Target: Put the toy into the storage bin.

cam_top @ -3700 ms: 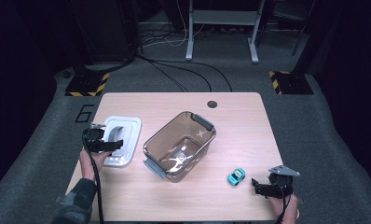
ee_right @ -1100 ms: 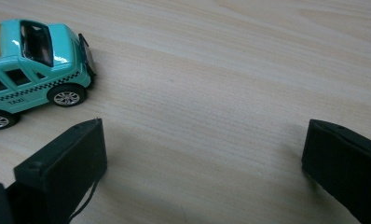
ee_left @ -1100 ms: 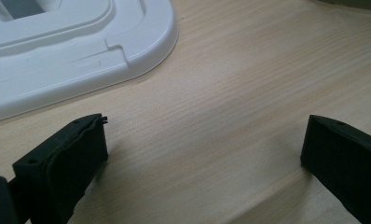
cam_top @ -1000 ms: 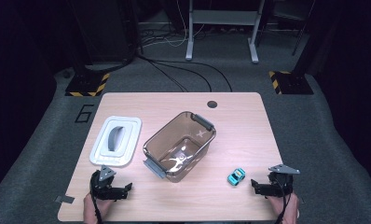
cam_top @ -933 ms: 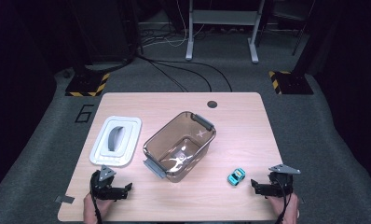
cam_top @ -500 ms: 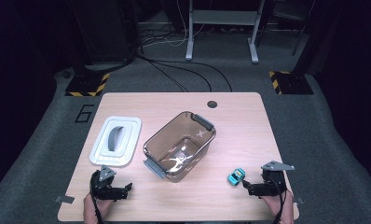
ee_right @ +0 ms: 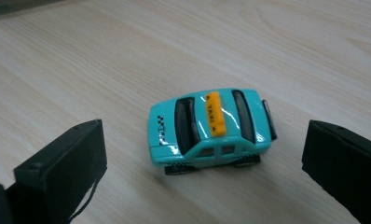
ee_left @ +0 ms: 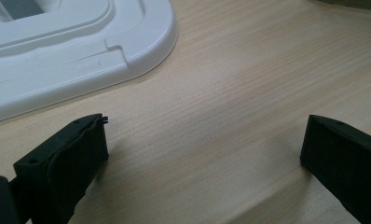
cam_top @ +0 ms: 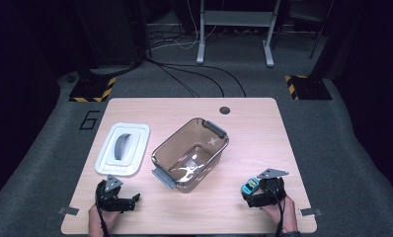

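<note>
A small turquoise toy taxi [ee_right: 210,129] with an orange roof sign stands on its wheels on the wooden table [cam_top: 263,133]. In the high view the toy taxi [cam_top: 249,186] sits at the front right, right at the tips of my right gripper [cam_top: 256,193]. My right gripper [ee_right: 202,163] is open, its jaws either side of the car without touching it. At the front left my left gripper [cam_top: 130,201] rests open on the table. In its own view, my left gripper [ee_left: 202,158] has bare wood between its jaws.
A clear brown plastic bin [cam_top: 190,153] with grey latches stands empty mid-table. Its white lid [cam_top: 123,148] lies flat to the left, and a corner of the lid [ee_left: 76,51] is just beyond the left jaws. A dark grommet hole [cam_top: 224,110] marks the far edge.
My left gripper left the white lid and came down to the front left edge. My right gripper moved left and forward until its open jaws flank the toy taxi.
</note>
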Demonstrator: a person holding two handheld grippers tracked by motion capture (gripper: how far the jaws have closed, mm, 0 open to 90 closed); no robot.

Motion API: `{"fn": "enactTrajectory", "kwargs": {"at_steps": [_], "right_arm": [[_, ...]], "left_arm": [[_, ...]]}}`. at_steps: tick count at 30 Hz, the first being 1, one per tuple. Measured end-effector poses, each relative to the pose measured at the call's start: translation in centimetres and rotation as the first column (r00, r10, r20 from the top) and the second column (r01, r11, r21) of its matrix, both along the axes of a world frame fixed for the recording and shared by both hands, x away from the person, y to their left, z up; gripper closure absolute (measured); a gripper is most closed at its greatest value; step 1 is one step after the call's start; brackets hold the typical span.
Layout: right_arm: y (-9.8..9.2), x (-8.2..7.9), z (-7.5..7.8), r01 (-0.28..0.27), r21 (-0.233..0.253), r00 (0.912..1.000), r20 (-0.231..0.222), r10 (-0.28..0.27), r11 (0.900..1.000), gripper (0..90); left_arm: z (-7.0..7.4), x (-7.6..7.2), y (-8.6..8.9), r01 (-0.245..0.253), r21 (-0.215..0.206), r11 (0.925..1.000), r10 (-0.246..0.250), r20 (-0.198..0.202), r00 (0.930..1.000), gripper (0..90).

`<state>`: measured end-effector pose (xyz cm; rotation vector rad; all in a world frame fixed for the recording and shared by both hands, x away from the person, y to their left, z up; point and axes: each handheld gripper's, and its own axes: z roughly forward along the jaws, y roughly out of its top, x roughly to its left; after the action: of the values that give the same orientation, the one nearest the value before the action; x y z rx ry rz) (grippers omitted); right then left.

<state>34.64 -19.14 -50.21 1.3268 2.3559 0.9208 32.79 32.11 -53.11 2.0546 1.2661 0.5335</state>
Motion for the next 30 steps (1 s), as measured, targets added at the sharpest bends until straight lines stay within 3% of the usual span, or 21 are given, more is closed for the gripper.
{"fn": "enactTrajectory", "kwargs": {"at_steps": [8, 17, 18, 30], "right_arm": [[1.2, 1.1, -0.6, -0.023, -0.033, 0.9997, -0.01, 0.023, 0.999, 0.0], [1.1, 1.5, -1.0, -0.005, -0.067, 0.9998, -0.021, 0.004, 0.998, 17.0], [1.0, 1.5, -1.0, -0.002, -0.075, 0.9999, -0.011, 0.001, 0.997, 22.2], [0.9, 1.5, -0.7, 0.001, -0.065, 1.0, 0.002, -0.001, 0.998, 23.9]], "left_arm": [[0.0, 0.0, 0.0, 0.005, 0.002, 1.0, -0.005, -0.003, 1.0, 0.3], [0.0, 0.0, 0.0, -0.001, -0.002, 1.0, 0.001, 0.0, 1.0, 0.4], [0.0, 0.0, 0.0, -0.001, -0.003, 1.0, 0.001, 0.001, 1.0, 0.4], [0.0, 0.1, -0.1, -0.014, -0.013, 0.9998, 0.014, 0.002, 0.9999, 0.7]]}}
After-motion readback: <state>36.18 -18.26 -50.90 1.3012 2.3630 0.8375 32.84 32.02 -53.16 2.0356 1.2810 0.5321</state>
